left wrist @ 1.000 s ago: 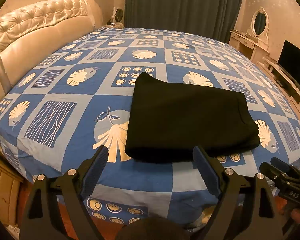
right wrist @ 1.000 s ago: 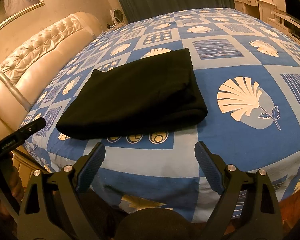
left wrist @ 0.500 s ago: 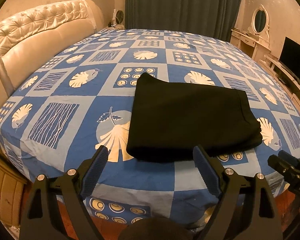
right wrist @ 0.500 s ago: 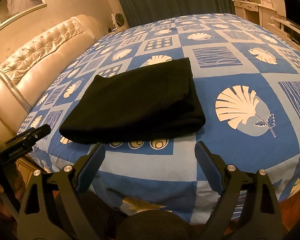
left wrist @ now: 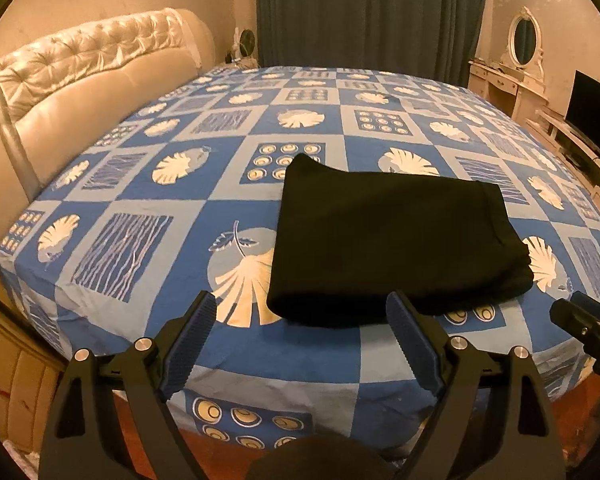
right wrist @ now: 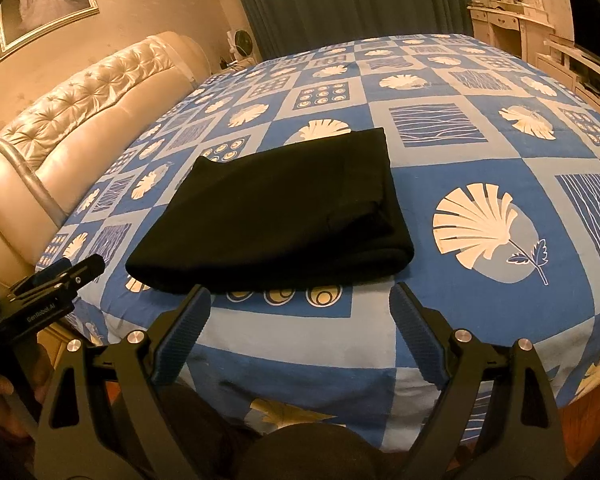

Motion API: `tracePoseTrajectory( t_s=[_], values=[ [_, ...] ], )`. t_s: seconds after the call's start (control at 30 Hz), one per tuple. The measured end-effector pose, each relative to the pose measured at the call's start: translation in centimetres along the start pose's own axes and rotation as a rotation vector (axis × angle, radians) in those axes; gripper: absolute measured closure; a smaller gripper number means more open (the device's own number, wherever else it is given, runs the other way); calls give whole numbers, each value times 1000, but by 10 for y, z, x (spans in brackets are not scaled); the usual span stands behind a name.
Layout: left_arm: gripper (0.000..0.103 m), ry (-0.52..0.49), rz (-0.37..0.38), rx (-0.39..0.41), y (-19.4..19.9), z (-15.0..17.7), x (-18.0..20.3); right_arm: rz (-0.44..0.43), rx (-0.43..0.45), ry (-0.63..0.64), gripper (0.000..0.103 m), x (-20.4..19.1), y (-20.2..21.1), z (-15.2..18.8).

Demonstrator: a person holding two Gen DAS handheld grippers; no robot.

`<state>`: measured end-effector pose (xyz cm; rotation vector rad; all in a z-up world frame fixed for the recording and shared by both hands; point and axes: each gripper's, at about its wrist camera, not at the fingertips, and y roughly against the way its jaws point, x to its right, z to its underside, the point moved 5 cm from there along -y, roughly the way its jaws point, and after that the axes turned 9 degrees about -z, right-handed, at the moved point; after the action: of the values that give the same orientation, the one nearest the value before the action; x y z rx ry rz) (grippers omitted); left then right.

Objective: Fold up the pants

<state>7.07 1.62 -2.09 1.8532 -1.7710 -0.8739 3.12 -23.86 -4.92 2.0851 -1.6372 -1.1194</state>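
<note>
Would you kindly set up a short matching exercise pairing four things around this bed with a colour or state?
Things:
1. pants
2. left tool
3. headboard
4. curtain

Descriptions:
A. cream, tufted
B. dark teal, hanging
C. black, folded on the bedsheet
D. open, holding nothing

Pairs: 1-C, 2-D, 3-A, 4-B

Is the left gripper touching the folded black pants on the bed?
Apart. In the left wrist view, the left gripper has open, empty jaws, and blue patterned sheet shows before the folded black pants.
</note>
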Motion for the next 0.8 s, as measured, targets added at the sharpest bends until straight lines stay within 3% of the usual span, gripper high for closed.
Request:
tracePoseTrajectory(
  t_s=[0.47,0.67,0.8],
  values=[
    [17,-4,1,-19,1,2,7,0,-12,3,12,-4,-2,2],
    [11,27,-61,61,14,2,6,1,-12,4,12,-5,-2,3],
    [11,-45,-17,91,20,1,18,-5,-19,-2,12,-5,-4,5]
  ],
)
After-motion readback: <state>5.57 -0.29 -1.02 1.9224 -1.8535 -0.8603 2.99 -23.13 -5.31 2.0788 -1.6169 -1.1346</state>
